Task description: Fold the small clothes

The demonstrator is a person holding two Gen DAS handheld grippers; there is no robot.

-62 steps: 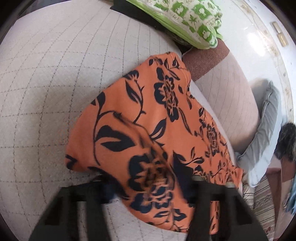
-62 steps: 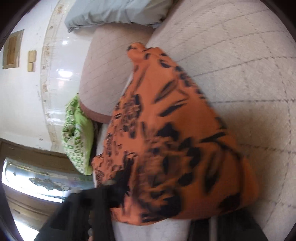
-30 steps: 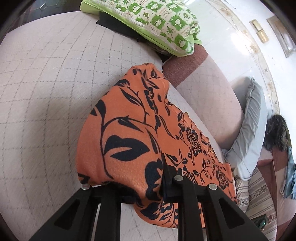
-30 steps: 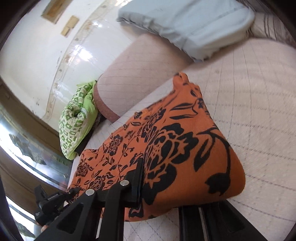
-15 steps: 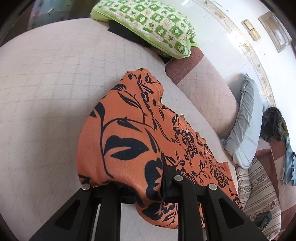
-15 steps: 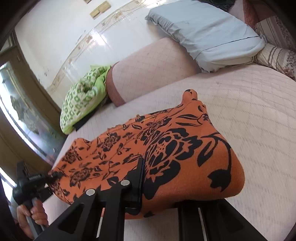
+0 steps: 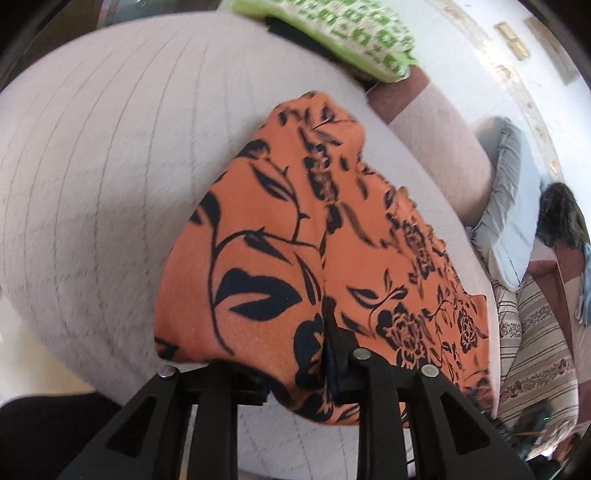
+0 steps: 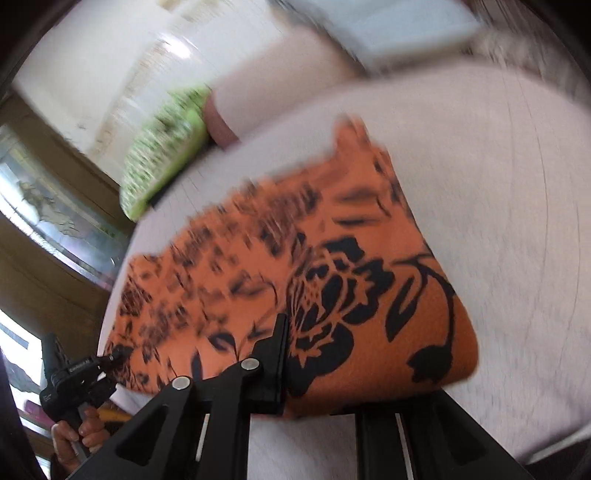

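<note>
An orange garment with a black flower print [image 7: 295, 236] lies stretched on a pale quilted sofa seat [image 7: 110, 155]. My left gripper [image 7: 295, 373] is shut on its near corner, with cloth draped over the fingers. In the right wrist view the same garment [image 8: 332, 266] spreads to the left, blurred by motion. My right gripper [image 8: 317, 373] is shut on its other near corner. The left gripper also shows in the right wrist view [image 8: 110, 358], held in a hand at the garment's far end.
A green patterned cushion [image 7: 332, 33] lies at the back of the seat beside the sofa's padded arm [image 7: 436, 136]. A grey pillow [image 7: 513, 229] and a striped cushion [image 7: 535, 354] lie to the right. A white wall [image 8: 122, 62] stands behind.
Both grippers have kept hold of the garment's corners and swung with it. The views have tilted and blurred. The garment stays stretched between them over the seat.
</note>
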